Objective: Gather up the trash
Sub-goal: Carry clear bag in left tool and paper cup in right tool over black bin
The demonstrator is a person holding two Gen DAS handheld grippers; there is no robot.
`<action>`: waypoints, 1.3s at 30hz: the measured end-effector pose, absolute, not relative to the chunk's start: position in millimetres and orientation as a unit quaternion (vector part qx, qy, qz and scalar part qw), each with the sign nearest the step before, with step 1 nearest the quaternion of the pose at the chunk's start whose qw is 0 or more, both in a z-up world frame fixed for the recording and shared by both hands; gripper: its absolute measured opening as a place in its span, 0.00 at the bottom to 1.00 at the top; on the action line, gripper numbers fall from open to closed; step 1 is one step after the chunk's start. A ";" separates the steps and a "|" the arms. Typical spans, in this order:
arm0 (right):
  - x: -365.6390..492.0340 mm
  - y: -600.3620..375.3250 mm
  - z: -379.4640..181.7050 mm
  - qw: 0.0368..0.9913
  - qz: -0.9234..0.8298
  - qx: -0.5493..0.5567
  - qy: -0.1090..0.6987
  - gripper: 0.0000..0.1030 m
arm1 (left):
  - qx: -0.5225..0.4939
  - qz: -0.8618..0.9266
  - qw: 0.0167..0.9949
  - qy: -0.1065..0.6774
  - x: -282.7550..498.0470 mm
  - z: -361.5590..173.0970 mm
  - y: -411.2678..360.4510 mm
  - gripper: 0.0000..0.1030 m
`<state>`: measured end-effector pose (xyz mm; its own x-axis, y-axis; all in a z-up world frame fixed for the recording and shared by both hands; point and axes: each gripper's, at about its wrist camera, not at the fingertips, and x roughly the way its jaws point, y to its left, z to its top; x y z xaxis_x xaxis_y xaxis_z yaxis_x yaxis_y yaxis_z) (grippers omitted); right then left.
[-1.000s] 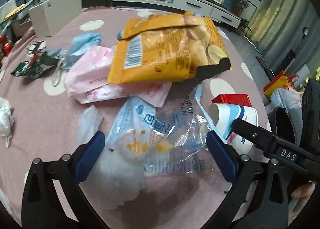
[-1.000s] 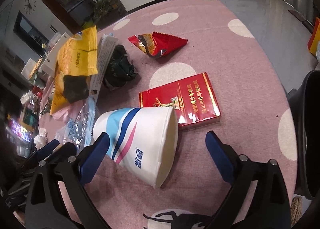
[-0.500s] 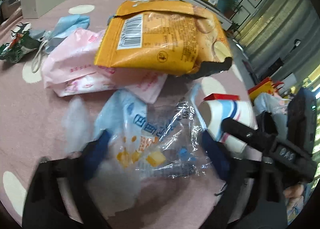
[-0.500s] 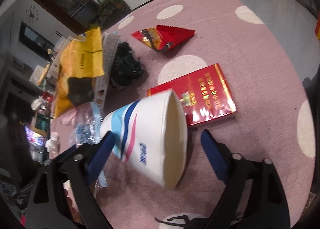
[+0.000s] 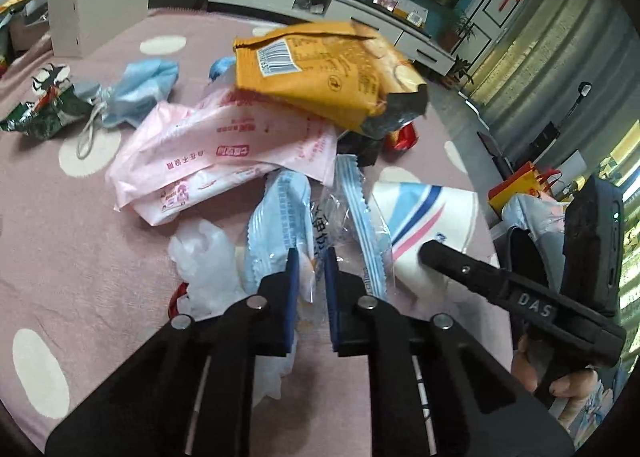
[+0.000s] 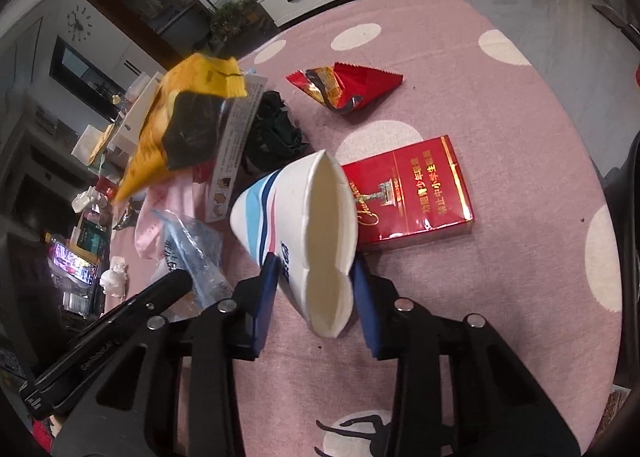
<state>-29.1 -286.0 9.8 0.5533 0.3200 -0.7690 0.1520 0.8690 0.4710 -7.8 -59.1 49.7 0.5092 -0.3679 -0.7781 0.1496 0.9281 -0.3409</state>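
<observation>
Left wrist: left hand-held gripper (image 5: 308,263) pinches clear wrapper (image 5: 320,229); right hand-held gripper (image 6: 314,277) squeezes paper cup (image 6: 296,217).

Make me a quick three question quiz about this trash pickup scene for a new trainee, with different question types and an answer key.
1. True or false: the right gripper is squeezing the paper cup so its rim is flattened.
2. Multiple choice: what is the left gripper pinching? A) the orange snack bag B) the clear plastic wrapper C) the red box
3. Fill in: the red box lies on the pink ____ with white dots.

Key: 1 true; 2 B; 3 tablecloth
</observation>
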 end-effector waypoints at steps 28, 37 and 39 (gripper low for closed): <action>-83.7 -341.3 76.8 0.896 -0.023 0.262 0.357 0.28 | -0.105 -0.217 0.878 0.413 -47.6 114.7 -121.3 0.13; -109.0 -368.1 94.0 0.907 -0.065 0.270 0.318 0.28 | -0.097 -0.252 0.876 0.400 -49.6 128.4 -160.2 0.13; -113.7 -373.5 95.6 0.908 -0.078 0.270 0.312 0.28 | -0.094 -0.256 0.876 0.397 -49.2 131.3 -169.3 0.13</action>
<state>-113.7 -373.5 95.6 0.7932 0.0279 -0.6083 0.3093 0.8420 0.4419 -49.2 -169.3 131.3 0.5541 -0.5239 -0.6469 0.3746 0.8509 -0.3682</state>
